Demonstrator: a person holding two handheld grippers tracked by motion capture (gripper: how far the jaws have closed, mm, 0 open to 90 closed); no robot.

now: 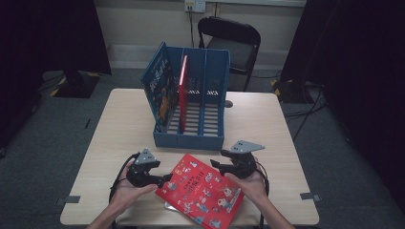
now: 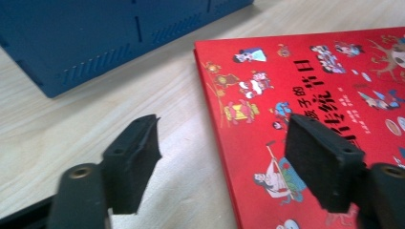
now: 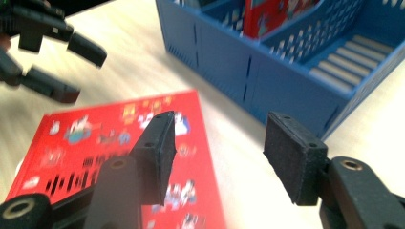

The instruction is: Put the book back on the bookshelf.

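A red picture book (image 1: pixel 203 189) lies flat near the table's front edge, between my two grippers. My left gripper (image 1: pixel 168 178) is at its left edge; its jaws stand apart around that edge (image 2: pixel 224 157) without pressing on it. My right gripper (image 1: pixel 215 165) hovers over the book's upper right edge (image 3: pixel 191 143), open with nothing between its pads. A blue file rack (image 1: pixel 191 102) stands behind the book, with a blue book (image 1: pixel 160 88) leaning in its left slot and a thin red book (image 1: pixel 183 88) upright beside it.
The wooden table (image 1: pixel 282 138) has bare room left and right of the rack. A black chair (image 1: pixel 234 40) stands beyond the far edge. Something pale pokes out from under the red book (image 1: pixel 169 206) at the front.
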